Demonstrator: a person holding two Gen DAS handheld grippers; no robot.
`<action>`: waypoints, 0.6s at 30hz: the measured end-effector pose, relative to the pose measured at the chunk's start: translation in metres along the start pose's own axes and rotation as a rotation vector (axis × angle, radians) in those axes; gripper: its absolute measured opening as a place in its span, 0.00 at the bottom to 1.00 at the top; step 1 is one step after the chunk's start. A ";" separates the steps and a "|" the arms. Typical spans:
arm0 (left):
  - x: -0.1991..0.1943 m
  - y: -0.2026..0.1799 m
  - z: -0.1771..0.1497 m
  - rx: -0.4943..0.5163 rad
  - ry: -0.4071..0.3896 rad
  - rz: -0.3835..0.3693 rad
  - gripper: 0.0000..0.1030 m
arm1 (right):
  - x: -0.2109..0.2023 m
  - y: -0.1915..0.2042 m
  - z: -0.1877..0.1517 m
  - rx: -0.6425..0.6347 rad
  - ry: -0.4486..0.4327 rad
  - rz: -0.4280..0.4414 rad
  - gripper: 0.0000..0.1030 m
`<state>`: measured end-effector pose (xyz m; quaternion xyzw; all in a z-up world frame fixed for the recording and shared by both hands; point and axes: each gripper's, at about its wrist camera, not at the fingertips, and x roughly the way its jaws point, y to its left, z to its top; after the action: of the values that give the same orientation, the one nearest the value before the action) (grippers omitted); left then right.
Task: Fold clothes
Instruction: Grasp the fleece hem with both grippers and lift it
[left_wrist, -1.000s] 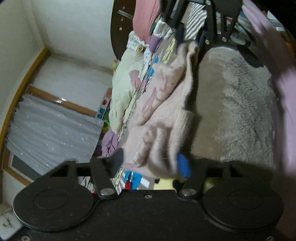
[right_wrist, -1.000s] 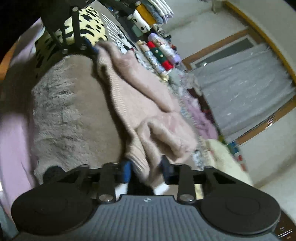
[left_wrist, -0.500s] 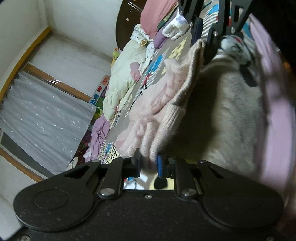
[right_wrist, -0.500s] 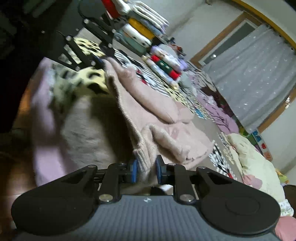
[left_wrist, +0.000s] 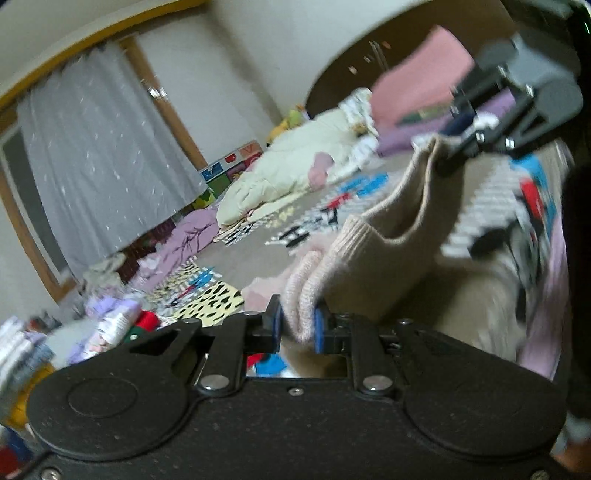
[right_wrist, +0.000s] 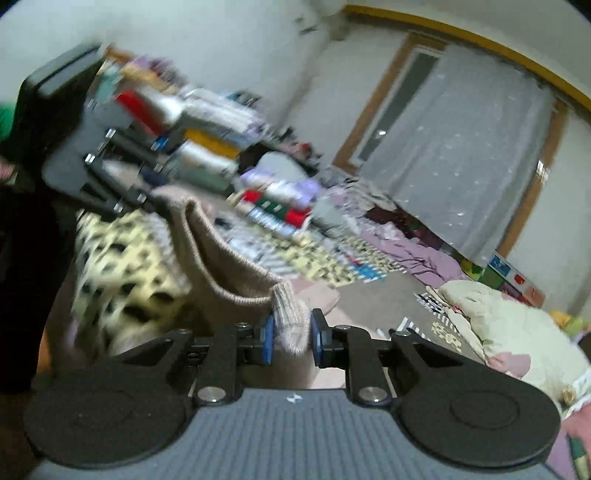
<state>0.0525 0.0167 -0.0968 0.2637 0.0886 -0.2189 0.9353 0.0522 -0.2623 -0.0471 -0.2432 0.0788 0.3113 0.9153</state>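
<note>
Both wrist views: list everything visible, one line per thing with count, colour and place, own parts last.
sweater: one, beige-pink knit, held up between both grippers.
curtain: one, grey, over the far window.
cream quilt: one, cream-white, bunched on the floor mat.
purple cloth: one, lilac, crumpled below the curtain.
folded clothes stack: several, mixed colours, blurred, count unclear.
play mat: one, patterned, covering the floor.
left gripper: one, black, blue-padded fingers shut on a ribbed sweater edge.
right gripper: one, black, shut on another ribbed edge.
</note>
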 end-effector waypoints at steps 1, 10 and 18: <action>0.007 0.007 0.005 -0.028 -0.007 -0.009 0.15 | 0.006 -0.010 0.002 0.036 -0.016 -0.008 0.21; 0.080 0.070 0.032 -0.305 -0.041 -0.076 0.15 | 0.074 -0.101 -0.007 0.418 -0.130 -0.036 0.21; 0.166 0.110 0.037 -0.498 -0.039 -0.125 0.15 | 0.150 -0.161 -0.037 0.605 -0.149 -0.044 0.20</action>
<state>0.2519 0.0207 -0.0627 0.0149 0.1381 -0.2525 0.9576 0.2700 -0.3119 -0.0600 0.0618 0.0954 0.2708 0.9559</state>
